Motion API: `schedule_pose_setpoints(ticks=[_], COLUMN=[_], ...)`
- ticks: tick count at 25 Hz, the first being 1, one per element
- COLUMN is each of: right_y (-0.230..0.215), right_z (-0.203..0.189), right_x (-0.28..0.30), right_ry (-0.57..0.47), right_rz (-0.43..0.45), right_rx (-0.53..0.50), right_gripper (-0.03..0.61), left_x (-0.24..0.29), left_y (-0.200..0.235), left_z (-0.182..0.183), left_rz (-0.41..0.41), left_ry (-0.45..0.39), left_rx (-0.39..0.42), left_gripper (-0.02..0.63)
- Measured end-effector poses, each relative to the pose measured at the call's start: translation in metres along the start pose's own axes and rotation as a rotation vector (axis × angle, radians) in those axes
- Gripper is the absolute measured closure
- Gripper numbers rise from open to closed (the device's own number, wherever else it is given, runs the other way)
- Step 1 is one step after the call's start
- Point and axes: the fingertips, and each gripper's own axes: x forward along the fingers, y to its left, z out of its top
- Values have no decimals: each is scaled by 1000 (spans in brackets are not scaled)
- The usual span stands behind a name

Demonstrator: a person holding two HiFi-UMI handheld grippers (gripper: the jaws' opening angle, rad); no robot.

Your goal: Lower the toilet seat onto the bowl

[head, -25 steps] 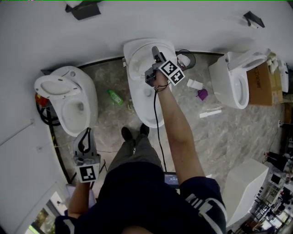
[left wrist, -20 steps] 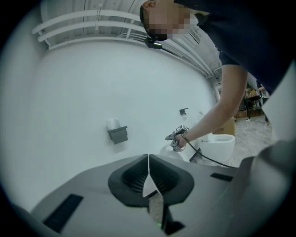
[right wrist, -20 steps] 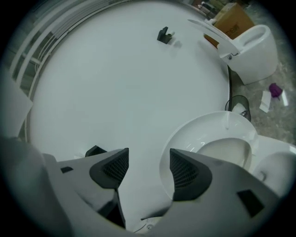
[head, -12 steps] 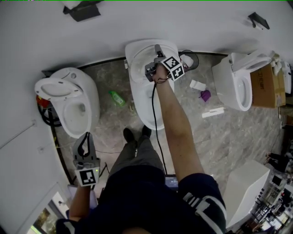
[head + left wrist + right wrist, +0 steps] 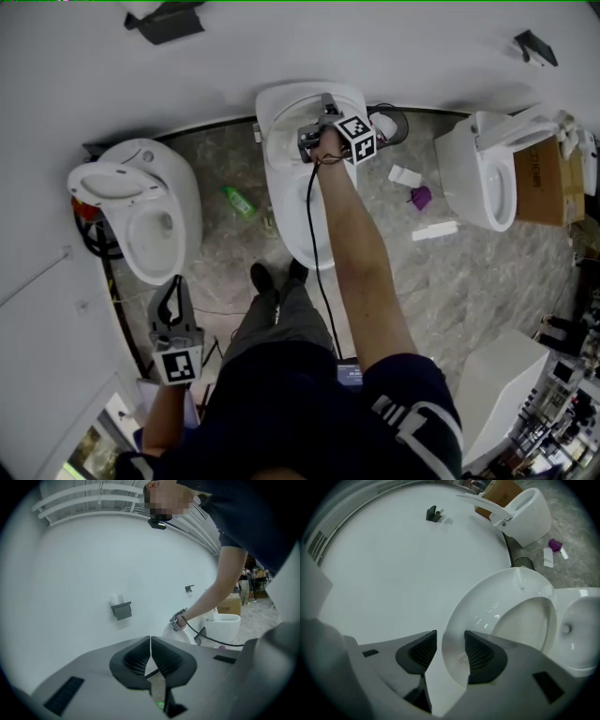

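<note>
The middle toilet's bowl [image 5: 298,211] stands open, and its white seat [image 5: 286,108] leans up toward the wall. My right gripper [image 5: 324,103] is at the raised seat. In the right gripper view the seat's curved rim [image 5: 487,606] runs between the two jaws of that gripper [image 5: 450,651]. The jaws have just been closing. The right pad [image 5: 480,656] lies against the rim and a thin gap shows at the left pad. The bowl [image 5: 576,630] lies to the right. My left gripper [image 5: 173,283] hangs low at the left, its pads [image 5: 140,657] together with nothing between them.
A second toilet [image 5: 141,206] stands at the left and a third [image 5: 478,169] at the right beside a cardboard box [image 5: 534,178]. A green bottle [image 5: 236,200], a purple thing [image 5: 418,196] and white packets [image 5: 433,230] lie on the floor. A dark holder [image 5: 121,610] hangs on the wall.
My right gripper has rolled and shifted slightly along the raised seat toward the wall. The left gripper has barely moved.
</note>
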Motion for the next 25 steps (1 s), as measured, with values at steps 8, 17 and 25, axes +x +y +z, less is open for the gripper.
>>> schedule_pose_setpoints(ticks=[8, 17, 25], right_y=[-6, -7, -9], right_z=[2, 3, 4], right_x=[2, 2, 4], right_ry=[-7, 12, 1], right_rz=[-56, -126, -164], right_rx=[20, 39, 82], right_gripper=[407, 407, 408], left_x=[27, 62, 71], left_y=[-19, -67, -82], left_z=[10, 20, 20], left_rz=[-75, -222, -253], left_ry=[-39, -76, -81], left_rx=[13, 58, 56], left_gripper=[588, 587, 587])
